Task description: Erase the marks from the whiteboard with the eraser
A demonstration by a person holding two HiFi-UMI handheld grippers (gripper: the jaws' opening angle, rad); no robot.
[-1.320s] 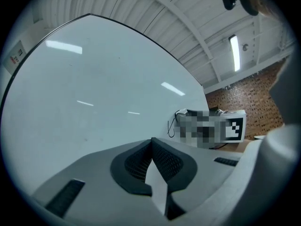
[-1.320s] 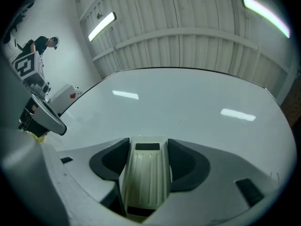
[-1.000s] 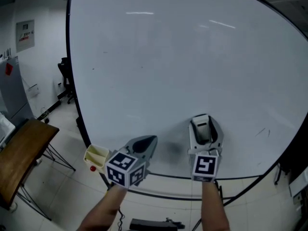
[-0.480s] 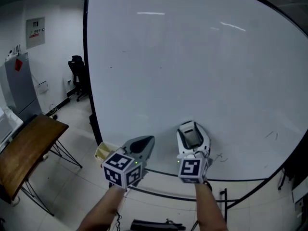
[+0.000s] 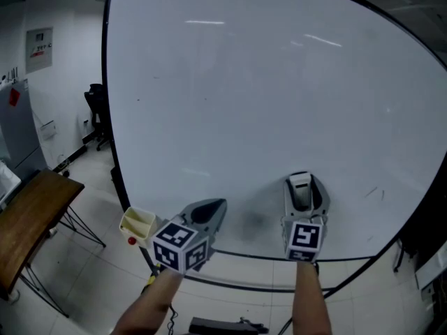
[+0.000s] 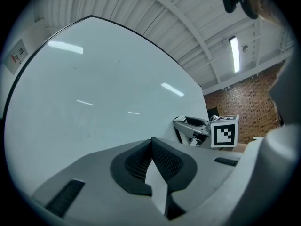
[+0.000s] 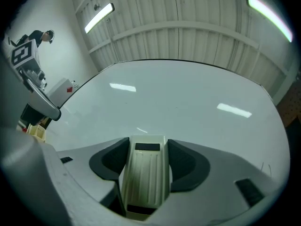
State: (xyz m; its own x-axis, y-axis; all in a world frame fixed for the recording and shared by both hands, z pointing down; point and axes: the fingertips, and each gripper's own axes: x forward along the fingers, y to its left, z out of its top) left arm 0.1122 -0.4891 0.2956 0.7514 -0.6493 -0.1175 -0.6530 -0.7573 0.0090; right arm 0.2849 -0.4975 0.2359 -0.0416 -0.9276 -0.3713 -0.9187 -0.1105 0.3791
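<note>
Right tongs [image 5: 304,185] are pinching the eraser [image 7: 145,178] across its two long sides, pads sitting about mid-length. The ribbed cream back is facing the camera and the nose is pointing at the whiteboard [image 5: 244,96]. Left tongs [image 6: 151,147] are pressed together with nothing between them, idling low and left of the right pair.

The eraser is sitting at the lower middle of the board. I can't tell from any view whether it's actually touching the board.

The only marks [image 5: 375,192] I'm seeing are a few faint strokes low on the right. They're well to the right of the eraser, and the rest of the board is reading clean.

Handling, as I'm judging it:
- It's looking like a light, stiff plastic shell, so no crush risk and there's no need to squeeze hard.
- The shell is looking smooth, so I'm expecting it to slip or pivot between the pads once I'm dragging it sideways under pressure.
- I'm treating the current hold as the right one: the narrow sides, centred, with the wiping face left free. A grip nearer either end would probably let it twist.
- The wiping face isn't showing in any view. I'm assuming it's the soft side, away from the camera.
- I'm planning light, even pressure, since the board is looking like it's on a stand and may be giving a little.
</note>
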